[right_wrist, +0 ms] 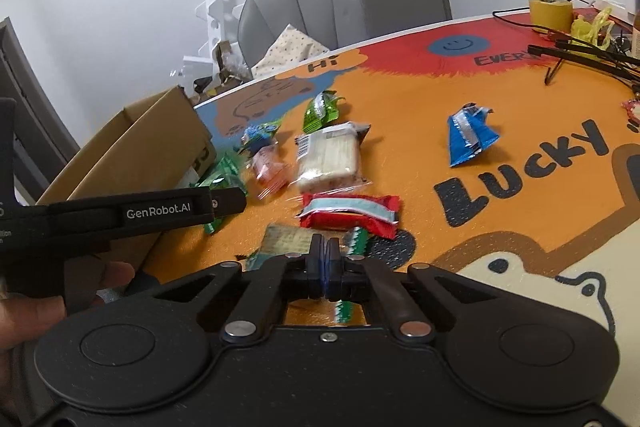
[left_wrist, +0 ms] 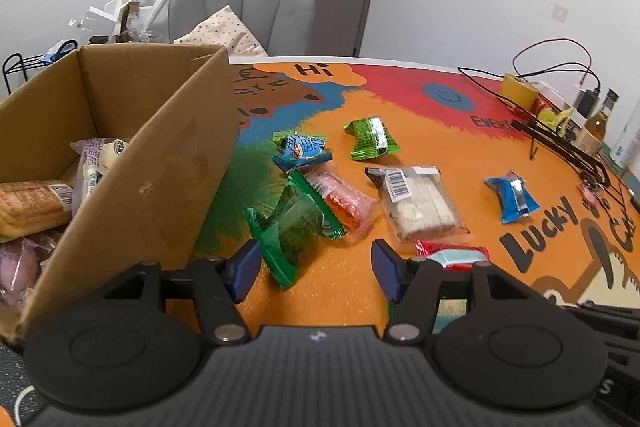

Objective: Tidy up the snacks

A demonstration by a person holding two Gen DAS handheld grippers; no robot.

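left tongs: released, pads wide apart, low over the table, nothing between them
right tongs: clenched; a green-and-white wrapper sits right at the tips, cannot tell if it's pinched
cardboard box: far-left of table, a few wrapped snacks already inside
loose snacks: green packet just ahead of left tongs, touching pink packet; clear bread pack beside those; red packet nearer; blue packet well apart to the right
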